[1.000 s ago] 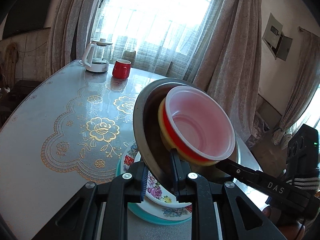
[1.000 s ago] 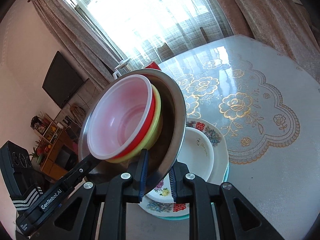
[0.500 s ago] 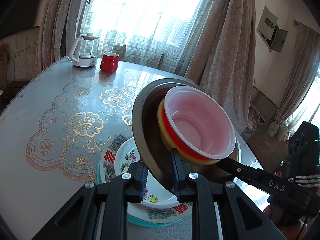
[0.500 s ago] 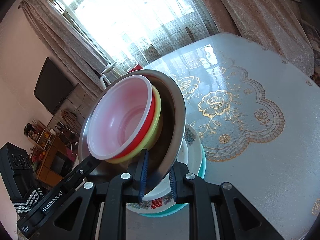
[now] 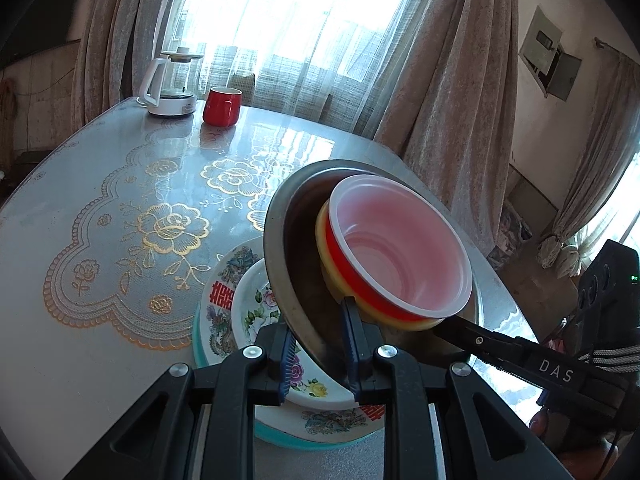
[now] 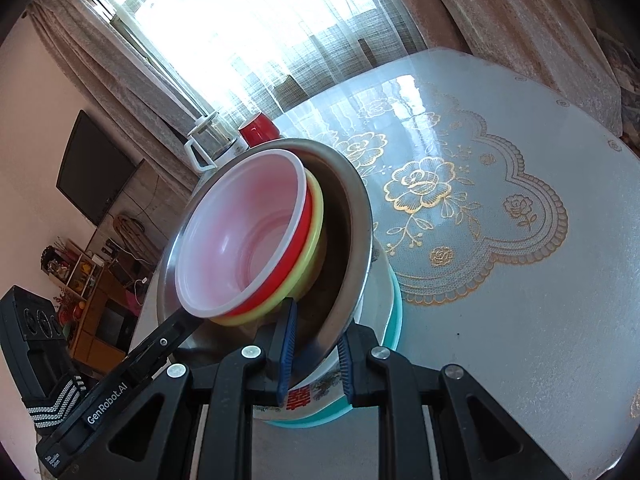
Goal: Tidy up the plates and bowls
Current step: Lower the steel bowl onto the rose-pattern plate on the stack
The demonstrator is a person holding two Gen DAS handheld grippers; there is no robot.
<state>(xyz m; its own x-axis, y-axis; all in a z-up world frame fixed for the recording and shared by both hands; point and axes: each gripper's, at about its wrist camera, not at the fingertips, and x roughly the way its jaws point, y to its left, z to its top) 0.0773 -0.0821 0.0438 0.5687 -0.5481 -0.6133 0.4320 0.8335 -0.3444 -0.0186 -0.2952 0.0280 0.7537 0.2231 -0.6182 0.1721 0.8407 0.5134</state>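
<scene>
**Bowls hanging over the plates**

While I am squeezing the metal bowl [image 5: 304, 280] by its rim with my left gripper [image 5: 318, 344] and right gripper [image 6: 312, 344], one on each side, it is hanging tilted just above the plate stack [image 5: 224, 300]. Red bowl [image 5: 400, 248] and yellow bowl [image 6: 316, 216] are sitting inside it. Beyond the stack, the shiny table [image 6: 520, 320] is reaching toward the curtains [image 5: 440, 80].

My left gripper [image 5: 318, 344] and my right gripper [image 6: 314, 350] each pinched the rim of one big metal bowl [image 5: 304, 280] from opposite sides. Inside it sat a smaller bowl [image 5: 400, 248], nested in two more. The metal bowl hung tilted above a stack of plates [image 5: 224, 304] on the table [image 5: 80, 360]. Far behind, near the window, a kettle [image 5: 170, 84] stood left of a mug [image 5: 221, 107].
</scene>
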